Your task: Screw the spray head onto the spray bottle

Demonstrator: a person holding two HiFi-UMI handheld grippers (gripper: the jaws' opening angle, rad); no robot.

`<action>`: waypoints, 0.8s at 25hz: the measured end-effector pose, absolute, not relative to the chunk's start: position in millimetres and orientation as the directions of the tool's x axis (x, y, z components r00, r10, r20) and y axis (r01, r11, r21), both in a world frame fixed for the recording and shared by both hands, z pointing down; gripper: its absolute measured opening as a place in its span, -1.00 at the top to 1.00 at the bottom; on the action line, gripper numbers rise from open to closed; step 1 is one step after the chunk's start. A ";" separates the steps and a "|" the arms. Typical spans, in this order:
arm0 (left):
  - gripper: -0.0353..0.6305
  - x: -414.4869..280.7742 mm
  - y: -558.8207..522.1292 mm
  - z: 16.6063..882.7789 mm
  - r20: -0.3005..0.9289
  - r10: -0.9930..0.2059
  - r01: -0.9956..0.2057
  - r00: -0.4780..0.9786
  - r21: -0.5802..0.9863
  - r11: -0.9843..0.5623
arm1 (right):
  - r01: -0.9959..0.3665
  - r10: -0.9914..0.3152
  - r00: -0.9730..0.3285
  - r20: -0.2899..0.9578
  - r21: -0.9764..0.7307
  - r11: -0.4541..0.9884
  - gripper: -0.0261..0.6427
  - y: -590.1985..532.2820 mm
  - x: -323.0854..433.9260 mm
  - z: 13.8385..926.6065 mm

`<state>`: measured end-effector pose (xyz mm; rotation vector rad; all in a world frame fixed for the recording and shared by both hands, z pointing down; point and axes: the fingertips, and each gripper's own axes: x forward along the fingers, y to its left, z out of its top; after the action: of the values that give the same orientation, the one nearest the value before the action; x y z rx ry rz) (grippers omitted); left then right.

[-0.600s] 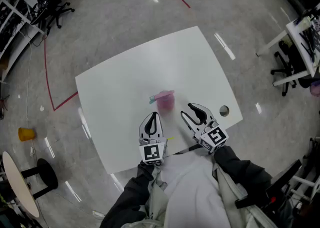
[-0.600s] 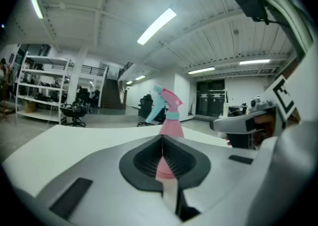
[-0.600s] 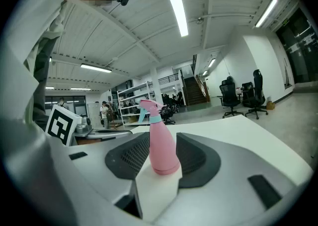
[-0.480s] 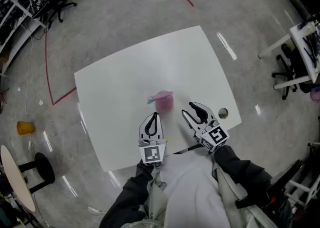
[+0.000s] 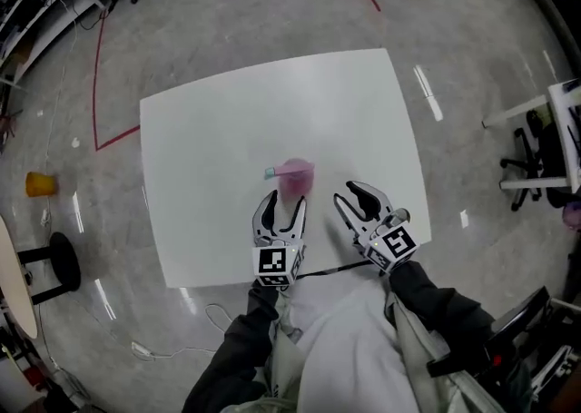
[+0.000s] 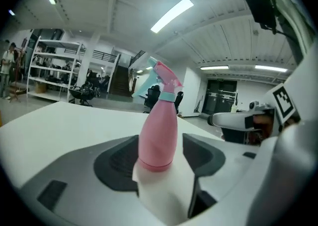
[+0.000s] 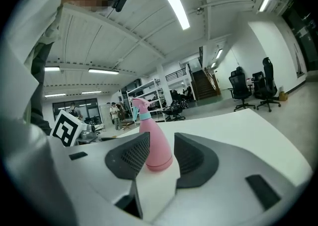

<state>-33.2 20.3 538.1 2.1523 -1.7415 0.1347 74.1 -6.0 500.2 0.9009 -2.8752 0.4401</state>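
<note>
Both open, empty: left tool (image 5: 282,201), right tool (image 5: 352,195); spray bottle (image 5: 296,179) upright on table (image 5: 209,152).

The spray bottle (image 5: 296,177) stands toward the near middle of the table (image 5: 200,130). Beyond the bottle and out to its left the tabletop lies bare, with wide room to pass. The near side of the bottle is blocked: the left gripper (image 5: 283,201) sits just before it, jaws apart around its base. To the bottle's right the right gripper (image 5: 346,194) waits near, jaws apart, leaving a narrow bare strip between.
</note>
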 end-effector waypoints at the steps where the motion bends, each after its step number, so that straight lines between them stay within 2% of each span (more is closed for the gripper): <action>1: -0.05 -31.1 18.7 540.3 0.304 -0.925 -0.962 0.228 0.215 -0.167 | -0.561 -0.533 -0.828 0.176 -0.245 0.790 0.50 -5.7 73.8 501.9; 2: -0.13 -30.6 17.1 541.6 0.305 -0.928 -0.969 0.213 0.190 -0.160 | -0.552 -0.524 -0.834 0.175 -0.248 0.796 0.50 -5.8 72.9 502.6; 7: -0.18 -31.9 -5.9 545.3 0.302 -0.944 -0.991 0.133 0.020 -0.133 | -0.510 -0.478 -0.860 0.179 -0.251 0.823 0.50 -14.3 59.1 498.5; 11: -0.18 -32.7 -27.8 553.0 0.314 -0.940 -0.986 0.136 -0.045 -0.158 | -0.395 -0.373 -0.916 0.148 -0.167 0.904 0.47 -12.9 25.7 488.7; 15: -0.18 -37.4 -37.3 552.5 0.294 -0.946 -0.982 0.135 -0.088 -0.168 | -0.259 -0.247 -0.951 0.187 -0.044 0.965 0.28 -11.4 -11.5 477.5; 20: -0.18 -37.5 -47.3 549.2 0.262 -0.954 -0.980 0.147 -0.095 -0.177 | -0.205 -0.201 -0.958 0.204 0.000 0.979 0.25 -31.4 -44.4 467.9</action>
<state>-37.5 -47.3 549.2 2.3031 -1.9492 0.4022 -44.4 -31.4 467.9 0.3028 -2.9213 0.0316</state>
